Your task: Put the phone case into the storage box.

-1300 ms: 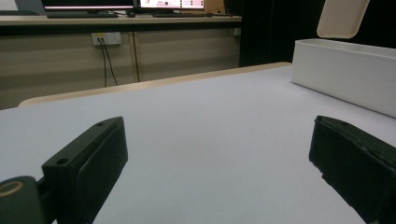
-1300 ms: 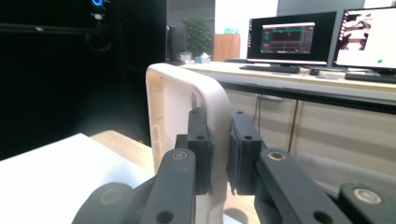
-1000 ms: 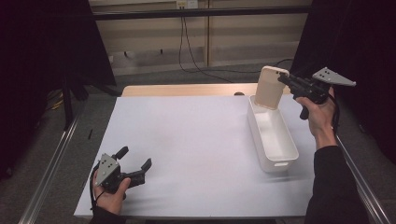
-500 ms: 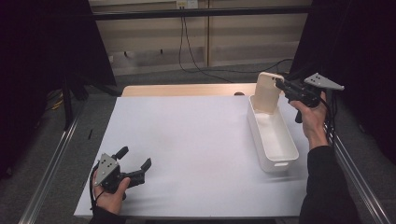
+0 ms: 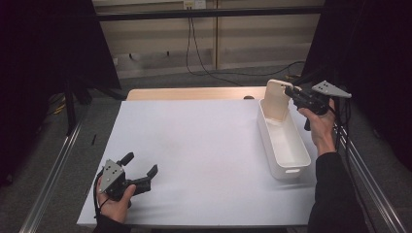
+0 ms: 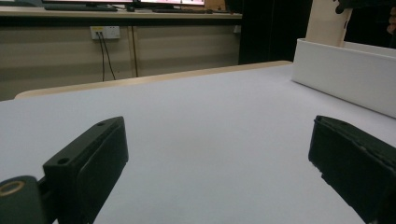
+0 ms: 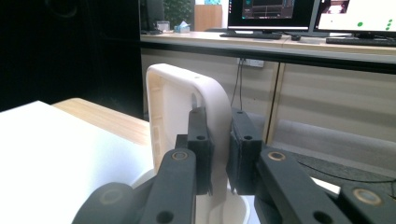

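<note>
A long white bin (image 5: 283, 145) stands on the right side of the white table top (image 5: 204, 145). Its cream lid (image 5: 277, 101) is held upright at the bin's far end, lower edge down inside the bin. My right gripper (image 5: 291, 93) is shut on the lid's right edge; in the right gripper view the lid (image 7: 187, 107) sits clamped between both jaws of the gripper (image 7: 219, 140). My left gripper (image 5: 141, 170) rests open on the table at the near left, nothing between its jaws (image 6: 215, 154). From there the bin (image 6: 345, 70) and lid (image 6: 327, 21) show far right.
A wooden table edge (image 5: 194, 93) runs along the far side. Metal rails (image 5: 58, 160) flank the table left and right. Cables (image 5: 199, 53) hang on the back wall. Black curtains stand at both sides. A person's sleeve (image 5: 335, 194) reaches in at the near right.
The right gripper has moved the lid leftward and down, from tilted above the bin's far end to standing in it. The left gripper has not moved.
</note>
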Motion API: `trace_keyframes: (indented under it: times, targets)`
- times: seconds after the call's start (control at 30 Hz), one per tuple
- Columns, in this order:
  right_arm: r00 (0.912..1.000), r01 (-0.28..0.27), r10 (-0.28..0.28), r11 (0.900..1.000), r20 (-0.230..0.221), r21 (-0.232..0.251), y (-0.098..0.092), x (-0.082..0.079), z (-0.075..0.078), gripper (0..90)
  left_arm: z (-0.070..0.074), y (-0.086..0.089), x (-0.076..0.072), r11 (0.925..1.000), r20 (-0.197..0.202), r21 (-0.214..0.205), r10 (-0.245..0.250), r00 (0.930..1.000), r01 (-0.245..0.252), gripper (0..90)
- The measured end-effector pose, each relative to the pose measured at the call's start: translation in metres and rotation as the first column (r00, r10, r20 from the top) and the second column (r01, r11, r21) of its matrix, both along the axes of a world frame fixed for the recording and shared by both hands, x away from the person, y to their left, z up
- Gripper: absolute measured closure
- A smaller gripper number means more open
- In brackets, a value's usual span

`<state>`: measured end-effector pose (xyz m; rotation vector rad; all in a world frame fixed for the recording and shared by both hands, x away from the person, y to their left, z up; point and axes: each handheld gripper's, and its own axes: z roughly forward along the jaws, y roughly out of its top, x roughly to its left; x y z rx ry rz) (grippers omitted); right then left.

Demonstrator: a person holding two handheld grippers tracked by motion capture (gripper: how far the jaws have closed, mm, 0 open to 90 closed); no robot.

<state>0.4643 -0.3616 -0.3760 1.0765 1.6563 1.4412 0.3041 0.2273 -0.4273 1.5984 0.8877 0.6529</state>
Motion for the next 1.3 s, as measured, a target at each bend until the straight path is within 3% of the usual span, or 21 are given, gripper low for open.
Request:
trace_keyframes:
  times: [0.27,0.43,0.8,1.3]
  targets:
    - [0.9997,-0.002,0.001,0.9996,-0.022,-0.029,0.003,0.006,-0.009,81.2,0.000,0.000,0.001,1.0000,0.000,0.006,-0.002,1.0000,0.002,4.7]
    - [0.9996,0.002,-0.003,0.9997,-0.029,-0.023,0.005,0.010,-0.014,81.1,0.000,-0.001,0.001,1.0000,0.000,0.007,-0.005,1.0000,0.005,4.7]
    - [0.9944,0.079,-0.081,0.9964,-0.069,-0.031,0.004,0.017,-0.016,74.4,-0.001,-0.003,0.001,0.9998,0.001,0.008,-0.015,0.9999,0.015,5.0]
    - [0.9876,0.118,-0.125,0.9903,-0.095,-0.073,0.010,0.029,-0.017,70.2,-0.001,-0.002,0.001,0.9998,0.004,0.013,-0.015,0.9999,0.014,5.0]
